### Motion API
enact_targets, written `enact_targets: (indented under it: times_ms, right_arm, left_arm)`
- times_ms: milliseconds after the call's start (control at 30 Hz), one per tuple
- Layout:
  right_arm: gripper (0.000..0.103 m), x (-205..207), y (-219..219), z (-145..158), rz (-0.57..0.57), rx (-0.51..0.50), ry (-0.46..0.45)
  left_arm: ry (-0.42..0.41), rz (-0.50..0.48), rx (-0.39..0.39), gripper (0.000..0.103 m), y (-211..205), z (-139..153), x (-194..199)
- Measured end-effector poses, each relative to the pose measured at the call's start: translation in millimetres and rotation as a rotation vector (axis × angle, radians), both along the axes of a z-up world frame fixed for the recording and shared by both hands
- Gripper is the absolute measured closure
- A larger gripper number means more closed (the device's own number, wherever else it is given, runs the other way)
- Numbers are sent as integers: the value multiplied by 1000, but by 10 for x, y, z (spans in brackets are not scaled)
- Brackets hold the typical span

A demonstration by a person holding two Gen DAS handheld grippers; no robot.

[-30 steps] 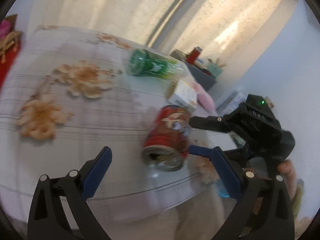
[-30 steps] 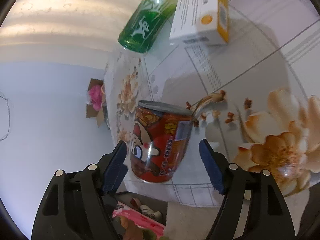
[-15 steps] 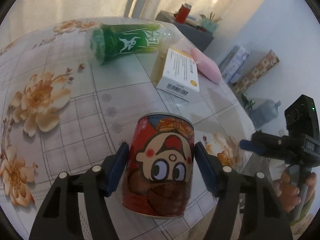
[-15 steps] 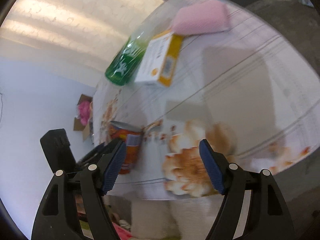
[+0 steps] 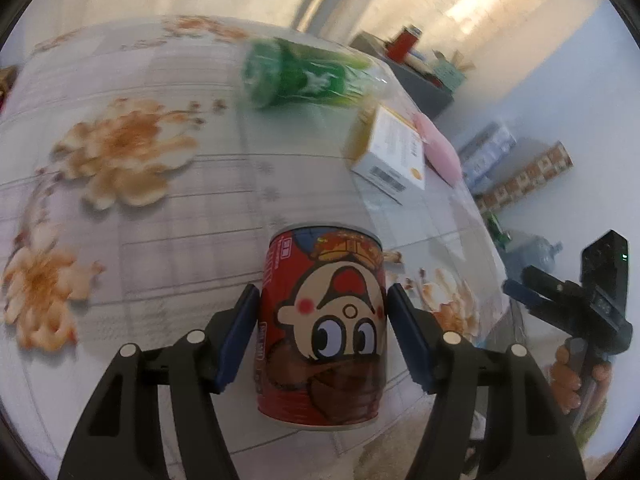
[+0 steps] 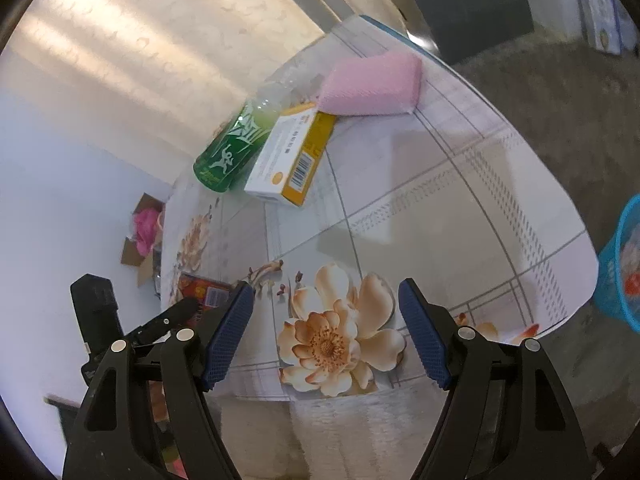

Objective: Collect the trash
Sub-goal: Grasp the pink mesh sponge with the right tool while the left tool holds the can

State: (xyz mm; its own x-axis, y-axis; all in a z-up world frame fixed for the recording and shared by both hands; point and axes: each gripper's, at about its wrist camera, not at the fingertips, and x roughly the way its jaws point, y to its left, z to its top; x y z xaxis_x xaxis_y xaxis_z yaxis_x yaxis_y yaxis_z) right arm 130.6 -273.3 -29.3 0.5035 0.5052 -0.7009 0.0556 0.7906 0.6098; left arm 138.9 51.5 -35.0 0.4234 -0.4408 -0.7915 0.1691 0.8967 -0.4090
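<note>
While the red can [image 5: 322, 330] stands upright near the counter's [image 5: 208, 208] front edge, the left gripper [image 5: 322, 334] has its blue fingers [image 5: 236, 338] pressed against both of its sides, gripping it. A second ago those fingers were wide apart and the can lay tipped between the right gripper's fingers; they have just been closing, and the can is now between them. The right gripper [image 6: 326, 334], which framed the can then, now hangs open and empty over a printed flower by the counter's edge. Its view alone shows a blue basket [image 6: 620, 264] at the far right below the counter, and the green bottle [image 6: 232, 148], white-and-yellow box [image 6: 288, 160] and pink sponge [image 6: 372, 84] sharply; the left view blurs these.
</note>
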Motion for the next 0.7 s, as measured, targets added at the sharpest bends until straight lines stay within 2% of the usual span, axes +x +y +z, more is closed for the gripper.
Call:
enact_targets:
  times_ms: [100,267,333,433,500,567,633,700]
  right_arm:
    - [31,5,2,39,17,-28,-5]
    - [29,97,-12,145,34,-124,-32]
    - [21,183,-27,200,38,-218,-62]
    - [20,325,-66,222,43,-361,-77]
    - [19,476,-54,228,93,-473,-110]
    - [13,601,18,216,191,-569,-161]
    - [8,689,132,200,295,-697,-240]
    - [8,787,297,137,457,-849,-322]
  left_arm:
    - [-36,24,45,39,53,23,-102]
    - [-52,48,44,39,171,18,-214]
    - [-59,49,49,39,195,20,-245]
    - [-72,39,62,39,221,17,-292]
    - [-74,35,59,39,227,15,-294]
    - [-70,32,46,39,237,-4,-274]
    - [-56,28,21,39,275,-25,-257]
    - [-46,20,4,39,308,-32,-242]
